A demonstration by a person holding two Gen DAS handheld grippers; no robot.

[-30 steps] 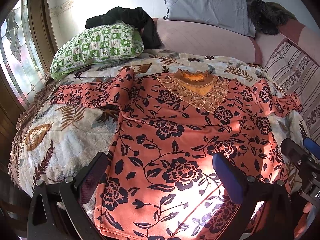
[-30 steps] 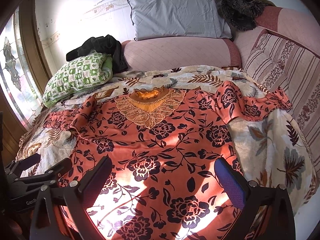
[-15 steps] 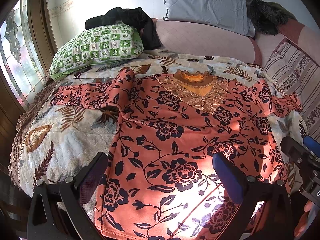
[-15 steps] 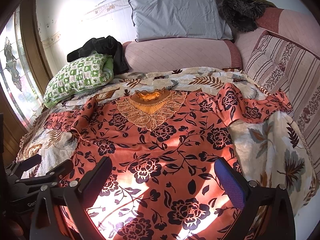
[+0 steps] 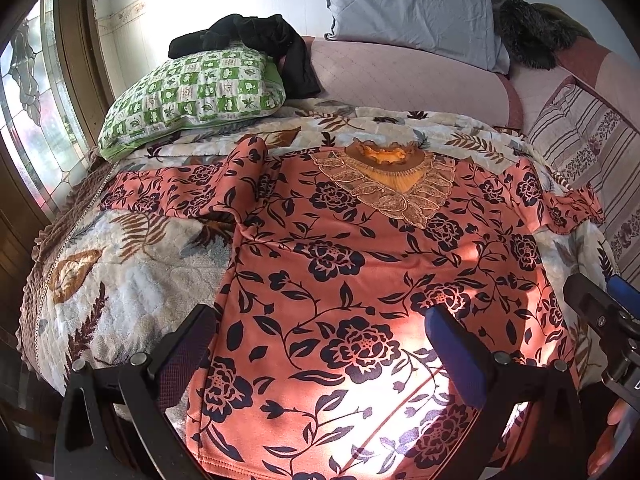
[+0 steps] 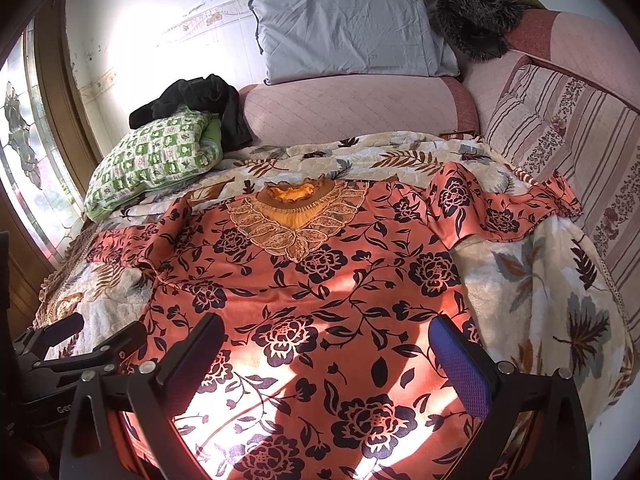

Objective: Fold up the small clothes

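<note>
A salmon-orange top with black flowers and a gold lace neckline [image 5: 360, 264] [image 6: 320, 288] lies spread flat, front up, on the bed, sleeves out to both sides and hem toward me. My left gripper [image 5: 320, 320] is open and empty, hovering over the hem at its left half. My right gripper [image 6: 326, 326] is open and empty over the hem's right half. The right gripper also shows at the right edge of the left wrist view [image 5: 600, 312], and the left gripper at the lower left of the right wrist view [image 6: 76, 348].
A leaf-print blanket [image 5: 120, 264] [image 6: 540, 288] covers the bed. A green checked pillow [image 5: 192, 96] with black clothing [image 5: 256, 36] lies at the back left. A pink bolster [image 6: 352, 108], grey pillow [image 6: 348, 32] and striped cushion [image 6: 568, 148] line the back and right. A window [image 5: 28, 120] is left.
Both grippers have drifted very slightly; the view shifts a little. The top has not moved and both stay open.
</note>
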